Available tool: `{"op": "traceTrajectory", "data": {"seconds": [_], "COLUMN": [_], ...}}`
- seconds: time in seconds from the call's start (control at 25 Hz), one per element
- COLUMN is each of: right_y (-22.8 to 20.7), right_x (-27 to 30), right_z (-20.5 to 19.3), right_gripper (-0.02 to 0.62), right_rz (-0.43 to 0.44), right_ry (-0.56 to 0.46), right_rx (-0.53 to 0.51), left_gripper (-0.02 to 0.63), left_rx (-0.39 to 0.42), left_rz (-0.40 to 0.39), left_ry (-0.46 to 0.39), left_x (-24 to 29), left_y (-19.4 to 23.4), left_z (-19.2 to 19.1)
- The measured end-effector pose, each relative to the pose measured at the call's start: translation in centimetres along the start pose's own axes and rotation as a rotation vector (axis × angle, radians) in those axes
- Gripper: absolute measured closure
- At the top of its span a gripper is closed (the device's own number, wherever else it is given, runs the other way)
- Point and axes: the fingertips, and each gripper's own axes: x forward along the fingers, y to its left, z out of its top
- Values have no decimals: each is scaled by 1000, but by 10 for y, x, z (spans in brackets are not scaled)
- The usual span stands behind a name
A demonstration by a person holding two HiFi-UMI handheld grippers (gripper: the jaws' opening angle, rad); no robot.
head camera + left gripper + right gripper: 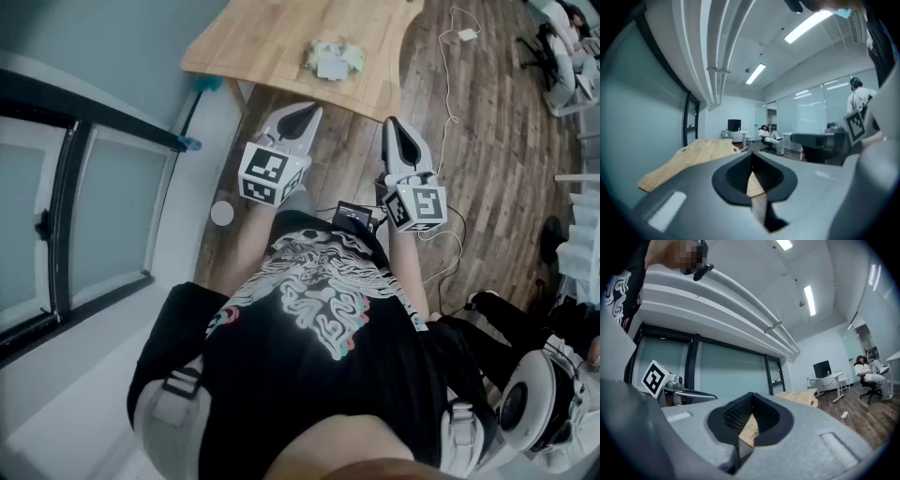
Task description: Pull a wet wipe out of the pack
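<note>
**A:** You have both sets of jaws clenched on nothing: the left gripper (302,112) and the right gripper (394,127) each show only a shut seam in their own views.

**B:** You hold them side by side in front of your body, pointing roughly level toward the counter (262,47). That looks like a carrying pose, since nothing is within reach.

**A:** The wet wipe pack (330,58) lies flat on the far side of you, on the counter close to its near edge. It is well apart from both grippers.

**B:** You stand back on the wooden floor (487,141), so I'd judge the pull not yet begun. You'll probably want one gripper pinning the pack and the other pinching the wipe.
</note>
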Motion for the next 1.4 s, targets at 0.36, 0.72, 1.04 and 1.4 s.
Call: {"op": "traceTrajectory", "data": {"seconds": [0.36, 0.72, 1.04, 1.4], "right_y": [-3, 13, 18, 0], "right_x": [2, 3, 1, -1], "right_z": [1, -2, -12, -13], "right_gripper": [597, 596, 595, 595], "right_rz": [-14, 73, 77, 5], "right_ry": [2, 7, 49, 53], "right_rx": [-5, 6, -28, -63], "left_gripper": [617, 617, 617, 617], "left_rx": [60, 14, 36, 23], "left_rz": [-9, 29, 83, 106], "left_ry": [33, 6, -13, -22], "left_x": [5, 0, -10, -7], "left_y": [-1, 6, 11, 15], "left_z": [1, -3, 1, 1]}}
